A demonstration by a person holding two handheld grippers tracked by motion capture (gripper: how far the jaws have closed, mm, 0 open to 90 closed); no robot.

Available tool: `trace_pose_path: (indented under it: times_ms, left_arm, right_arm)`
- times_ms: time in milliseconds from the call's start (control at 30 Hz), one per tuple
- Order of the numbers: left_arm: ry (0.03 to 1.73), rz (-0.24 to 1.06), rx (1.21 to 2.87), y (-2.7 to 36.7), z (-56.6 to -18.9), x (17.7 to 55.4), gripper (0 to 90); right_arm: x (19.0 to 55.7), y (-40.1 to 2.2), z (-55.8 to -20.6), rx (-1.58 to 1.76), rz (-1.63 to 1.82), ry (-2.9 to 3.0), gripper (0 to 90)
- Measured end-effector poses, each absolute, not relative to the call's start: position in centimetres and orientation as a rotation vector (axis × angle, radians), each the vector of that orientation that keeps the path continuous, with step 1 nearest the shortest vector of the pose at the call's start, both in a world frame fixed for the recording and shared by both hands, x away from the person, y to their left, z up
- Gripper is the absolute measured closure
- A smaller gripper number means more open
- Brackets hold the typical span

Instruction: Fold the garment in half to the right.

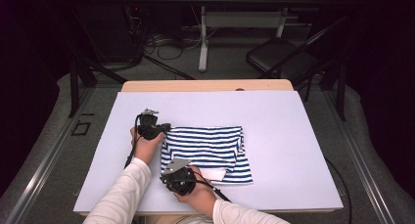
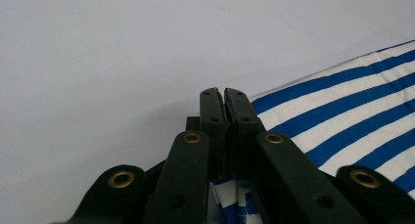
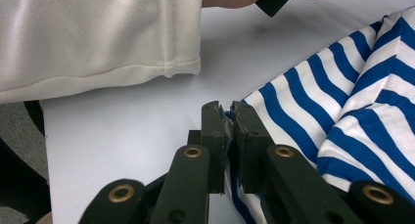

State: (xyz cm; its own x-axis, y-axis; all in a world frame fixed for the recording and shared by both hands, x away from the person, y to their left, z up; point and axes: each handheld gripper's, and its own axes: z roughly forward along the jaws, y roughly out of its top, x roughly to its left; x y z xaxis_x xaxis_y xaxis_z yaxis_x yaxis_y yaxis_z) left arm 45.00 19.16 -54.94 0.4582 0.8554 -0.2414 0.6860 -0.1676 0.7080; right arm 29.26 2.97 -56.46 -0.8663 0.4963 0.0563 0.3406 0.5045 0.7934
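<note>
The striped garment [image 1: 208,153] is soft knit cloth, blue and white, matt, lightly creased. The tabletop [image 1: 274,121] wears a smooth, matt pale sheet over a light wooden edge. The left gripper [image 2: 224,94] and right gripper [image 3: 227,106] have matt black plastic jaws with brass-coloured rivets. The sleeve [image 3: 98,38] is smooth cream cloth with a faint sheen.

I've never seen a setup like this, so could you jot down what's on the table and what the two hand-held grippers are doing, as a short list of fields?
Surface: white table
Item: blue and white striped shirt, partly folded, lying flat
Left gripper: jaws closed on the shirt's far left corner
Right gripper: jaws closed on the shirt's near left edge
Person: cream sleeve on the left arm, both hands at the shirt's left side
Background: black chair on the floor beyond the table
</note>
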Motion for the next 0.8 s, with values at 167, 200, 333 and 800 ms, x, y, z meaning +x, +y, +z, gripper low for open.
trace_pose_path:
  times_ms: [167, 200, 333, 800]
  left_arm:
    - [1.300, 0.280, 1.919, 19.4, -55.0, 44.8, 87.2]
    - [1.303, 0.282, 1.919, 19.5, -55.0, 44.8, 87.2]
    - [1.311, 0.286, 1.921, 19.7, -55.1, 44.6, 87.2]
    - [1.346, 0.309, 1.910, 21.1, -55.0, 43.5, 87.3]
  right_arm:
    - [29.2, 3.0, -56.5, 0.715, 1.295, 2.572, 84.4]
    - [29.2, 3.0, -56.5, 0.719, 1.292, 2.575, 84.5]
    - [29.1, 3.0, -56.5, 0.713, 1.299, 2.579, 84.4]
    - [28.6, 3.1, -56.3, 0.690, 1.315, 2.598, 84.4]
